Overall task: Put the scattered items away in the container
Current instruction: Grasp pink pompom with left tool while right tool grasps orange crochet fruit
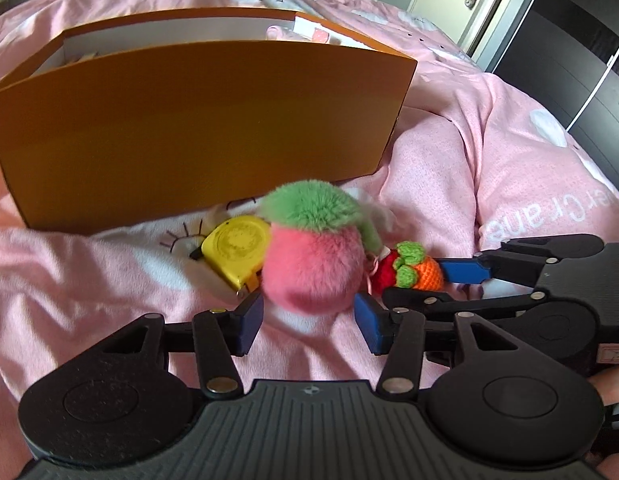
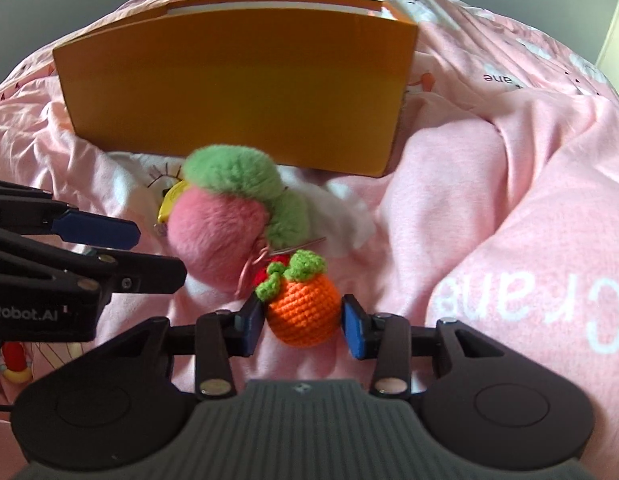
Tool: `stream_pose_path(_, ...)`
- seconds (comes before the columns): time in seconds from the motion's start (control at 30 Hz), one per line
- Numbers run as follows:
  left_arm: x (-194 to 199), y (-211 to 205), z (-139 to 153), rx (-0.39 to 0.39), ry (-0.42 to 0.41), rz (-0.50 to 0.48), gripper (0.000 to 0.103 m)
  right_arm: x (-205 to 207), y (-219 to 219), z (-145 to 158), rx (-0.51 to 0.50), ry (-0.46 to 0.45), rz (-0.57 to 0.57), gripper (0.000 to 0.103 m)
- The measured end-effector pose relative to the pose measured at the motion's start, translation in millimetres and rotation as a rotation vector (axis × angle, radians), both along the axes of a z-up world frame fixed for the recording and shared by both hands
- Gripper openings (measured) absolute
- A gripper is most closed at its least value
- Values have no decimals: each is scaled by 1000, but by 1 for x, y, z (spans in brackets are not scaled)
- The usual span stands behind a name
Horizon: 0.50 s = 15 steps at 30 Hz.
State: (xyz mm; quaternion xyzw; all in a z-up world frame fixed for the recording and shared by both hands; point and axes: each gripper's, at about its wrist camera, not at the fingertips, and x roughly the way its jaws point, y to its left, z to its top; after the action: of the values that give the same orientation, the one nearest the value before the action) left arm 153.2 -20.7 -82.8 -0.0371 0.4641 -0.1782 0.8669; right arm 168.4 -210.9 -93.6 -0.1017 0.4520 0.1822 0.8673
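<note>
The tall orange cardboard box filled the upper left of the left wrist view, standing on a rumpled pink printed quilt, with a few pale things already showing over its rim at the top centre. Just below it, in the middle of the frame, lay three loose items in a cluster: a flat yellow plastic tape measure, a fluffy pink ball with a green fur cap leaning against the tape, and a small crocheted charm of a red fruit and an orange fruit with green leaves touching the ball's right side.

The left gripper stood spread, its blue pads either side of the pink ball's lower edge and not pressing it. In the right wrist view the right gripper framed the crocheted orange fruit; the left pad looked to touch it, the right pad showed a sliver of quilt between, so it was not yet pinching.

The chief risk was the pink cord that seemed to run between the ball and the charm: if they were tied, lifting one would drag the other, or tear it from a light grip. Both grippers crowded the same small patch and could knock together. The fur would compress and might slip. The box wall was high, so a low carry might strike it or tip it on the soft bedding.
</note>
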Motion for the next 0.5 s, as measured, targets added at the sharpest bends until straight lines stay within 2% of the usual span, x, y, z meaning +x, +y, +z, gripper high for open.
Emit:
stream_pose_path(0.13,11,-9,-4,21,-17,-19,59,3,-8,1,22,-8,-25,44)
stream_pose_path(0.3,20,-23,-10,63,-46,-50,59,0,-12,8,-41,-81,-39,44)
stream_pose_path(0.5,32,-30,-17,57,-35,-64,58,12,-21,0,-23,-47,-65,44)
